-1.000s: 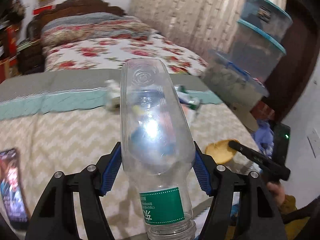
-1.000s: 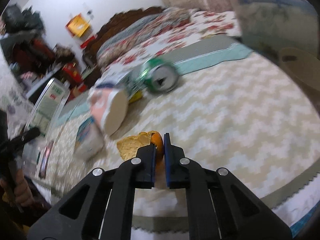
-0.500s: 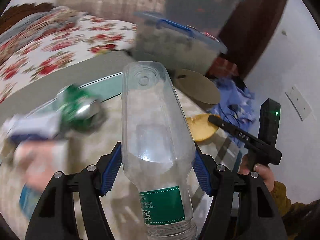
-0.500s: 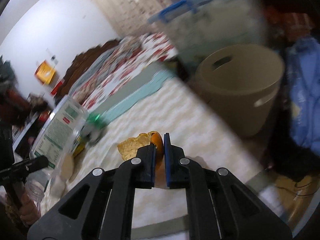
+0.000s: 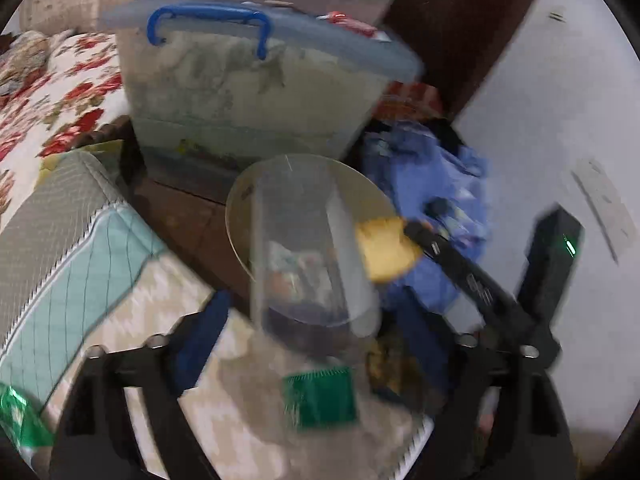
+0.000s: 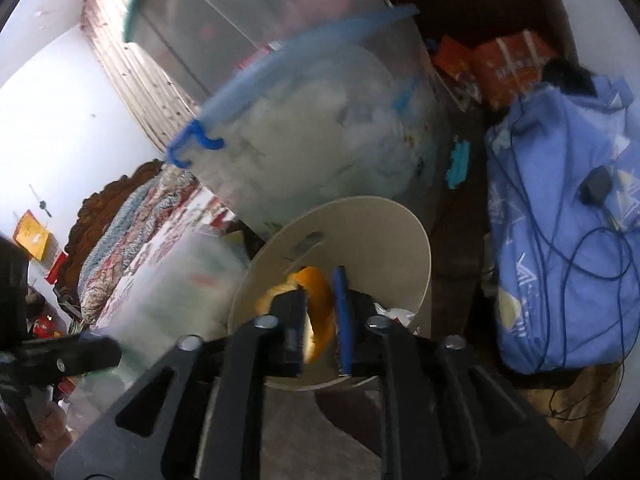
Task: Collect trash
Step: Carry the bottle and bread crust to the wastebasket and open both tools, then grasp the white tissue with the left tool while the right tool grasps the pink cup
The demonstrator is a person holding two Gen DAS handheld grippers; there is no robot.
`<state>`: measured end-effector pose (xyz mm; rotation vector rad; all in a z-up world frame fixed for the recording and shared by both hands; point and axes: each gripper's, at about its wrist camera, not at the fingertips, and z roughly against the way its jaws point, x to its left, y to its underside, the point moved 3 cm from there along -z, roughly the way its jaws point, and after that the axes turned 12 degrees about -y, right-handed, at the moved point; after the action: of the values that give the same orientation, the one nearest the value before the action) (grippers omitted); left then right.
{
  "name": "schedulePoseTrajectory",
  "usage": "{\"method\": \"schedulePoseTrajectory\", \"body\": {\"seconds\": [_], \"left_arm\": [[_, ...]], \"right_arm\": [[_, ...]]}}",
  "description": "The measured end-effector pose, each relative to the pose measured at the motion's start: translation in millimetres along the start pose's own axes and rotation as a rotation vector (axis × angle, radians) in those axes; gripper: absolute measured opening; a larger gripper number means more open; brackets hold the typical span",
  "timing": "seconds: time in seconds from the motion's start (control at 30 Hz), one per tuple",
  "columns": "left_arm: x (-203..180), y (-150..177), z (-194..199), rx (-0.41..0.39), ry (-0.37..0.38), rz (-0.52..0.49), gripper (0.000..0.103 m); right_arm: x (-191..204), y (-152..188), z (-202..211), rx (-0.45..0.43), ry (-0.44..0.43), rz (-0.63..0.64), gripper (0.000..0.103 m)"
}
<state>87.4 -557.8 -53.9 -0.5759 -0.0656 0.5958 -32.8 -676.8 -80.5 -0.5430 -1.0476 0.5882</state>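
**Both tools open over the bin**

Bedroom clutter surrounds a beige bin on the floor, between the bed and a blue bag, below a clear storage box. The left tool is opening; its pads stand clear of the plastic bottle between them. The right tool is opening too, with the orange peel loose between its fingers, over the bin's mouth.

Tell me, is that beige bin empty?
Not empty. Through the bin's open top, crumpled white trash lies inside; how full it is cannot be told.
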Motion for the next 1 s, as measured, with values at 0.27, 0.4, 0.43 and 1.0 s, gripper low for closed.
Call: {"method": "schedulePoseTrajectory", "body": {"seconds": [0.27,0.4,0.43,1.0], "left_arm": [[19,18,19,-0.036,0.01,0.072,0.082],[29,53,46,-0.044,0.007,0.084,0.082],[32,64,55,-0.048,0.007,0.085,0.082],[161,271,205,-0.113,-0.288,0.316,0.082]], "right_arm": [[-2,7,7,-0.049,-0.041,-0.003,0.073],[7,18,13,-0.035,-0.081,-0.031,0.073],[11,21,15,-0.032,-0.096,-0.036,0.072],[180,110,-30,0.314,-0.417,0.128,0.06]]}}
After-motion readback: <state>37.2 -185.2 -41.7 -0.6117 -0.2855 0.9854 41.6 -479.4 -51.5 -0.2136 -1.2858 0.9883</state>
